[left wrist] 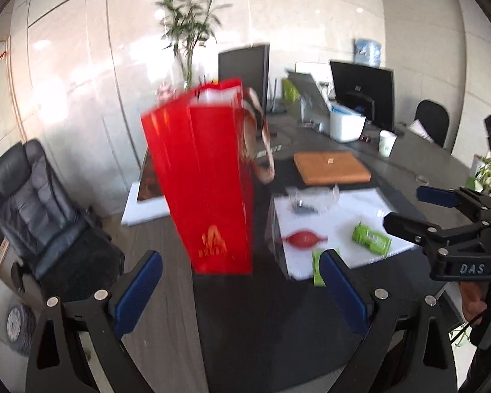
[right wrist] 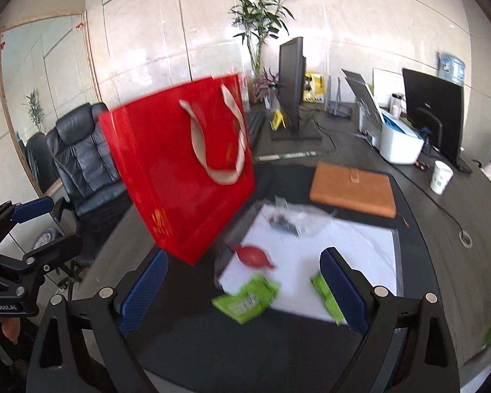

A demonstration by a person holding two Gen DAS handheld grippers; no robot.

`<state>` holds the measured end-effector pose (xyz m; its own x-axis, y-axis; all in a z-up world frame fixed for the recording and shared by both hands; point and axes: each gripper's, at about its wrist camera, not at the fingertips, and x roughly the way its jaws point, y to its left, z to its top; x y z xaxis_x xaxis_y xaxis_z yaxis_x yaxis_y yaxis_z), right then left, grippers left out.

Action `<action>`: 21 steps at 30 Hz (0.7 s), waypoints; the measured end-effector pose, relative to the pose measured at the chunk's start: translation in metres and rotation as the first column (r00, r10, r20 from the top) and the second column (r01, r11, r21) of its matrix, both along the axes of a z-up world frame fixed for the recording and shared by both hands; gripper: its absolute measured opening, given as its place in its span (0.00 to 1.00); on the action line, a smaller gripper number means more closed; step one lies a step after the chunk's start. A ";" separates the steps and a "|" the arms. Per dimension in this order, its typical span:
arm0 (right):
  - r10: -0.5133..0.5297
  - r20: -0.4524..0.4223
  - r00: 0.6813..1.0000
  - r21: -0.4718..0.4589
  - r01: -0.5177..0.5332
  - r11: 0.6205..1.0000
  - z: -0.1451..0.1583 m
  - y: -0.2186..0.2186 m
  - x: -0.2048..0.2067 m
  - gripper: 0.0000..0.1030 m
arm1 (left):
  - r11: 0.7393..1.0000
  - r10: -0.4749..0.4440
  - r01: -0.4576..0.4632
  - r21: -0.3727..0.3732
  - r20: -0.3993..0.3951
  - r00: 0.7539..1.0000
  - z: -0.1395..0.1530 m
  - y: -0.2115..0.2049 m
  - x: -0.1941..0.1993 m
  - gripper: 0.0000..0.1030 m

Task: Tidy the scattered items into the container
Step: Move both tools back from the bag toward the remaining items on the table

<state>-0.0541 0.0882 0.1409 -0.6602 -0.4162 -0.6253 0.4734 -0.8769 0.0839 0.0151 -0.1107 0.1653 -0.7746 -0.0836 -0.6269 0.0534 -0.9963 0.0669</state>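
- My left gripper [left wrist: 242, 281] is spread wide with nothing between its blue pads [left wrist: 137, 291]; it hangs above the dark desk [left wrist: 245, 327].
- My right gripper [right wrist: 244, 290] is just as wide apart and holds nothing.
- The red paper gift bag [left wrist: 209, 183] stands straight ahead of my left fingers, tilted, blurred, its open top leaning away from me. From the right wrist it sits ahead and to the left of the fingers, its pale ribbon handle [right wrist: 212, 140] drooping over the broad red face.
- A white sheet [right wrist: 343, 255] lies on the desk ahead of my right fingers, with the scattered items on it.
- A red bulb-shaped item [right wrist: 253, 257] lies between the bag's foot and my right fingers, near the sheet's left edge.
- A green packet [right wrist: 245, 298] lies just ahead, between my right fingers, overhanging the sheet's near edge.
- A second green packet [right wrist: 325, 291] is partly hidden behind my right-hand pad.
- A clear plastic bag [right wrist: 294, 219] with something dark inside lies at the sheet's far end.
- Beyond it lies a tan notebook [right wrist: 353, 190], and further right a paper cup [right wrist: 441, 177].
- From the left wrist, my right gripper [left wrist: 409, 209] shows far right, fingers apart.
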 end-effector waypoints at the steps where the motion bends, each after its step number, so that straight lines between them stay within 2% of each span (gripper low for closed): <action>1: 0.005 0.003 1.000 0.007 -0.005 1.000 -0.006 0.001 0.004 0.94 | 1.000 0.009 -0.009 0.000 0.000 1.000 -0.006 0.006 0.004 0.96; 6: 0.007 0.031 0.999 0.057 -0.009 0.998 -0.041 0.010 0.024 0.94 | 1.000 -0.021 0.021 0.017 0.029 0.999 -0.037 0.032 0.016 0.96; 12: -0.024 0.068 0.997 0.069 0.019 0.997 -0.067 0.031 0.036 0.94 | 0.998 -0.044 0.040 0.057 0.079 0.996 -0.077 0.060 0.021 0.96; 17: -0.058 0.074 0.996 0.091 0.051 0.995 -0.076 0.053 0.040 0.94 | 0.996 -0.050 0.043 0.077 0.093 0.994 -0.094 0.076 0.024 0.96; 21: -0.093 0.079 0.993 0.092 0.086 0.992 -0.082 0.067 0.039 0.94 | 0.998 -0.050 0.044 0.054 0.112 0.992 -0.100 0.083 0.025 0.96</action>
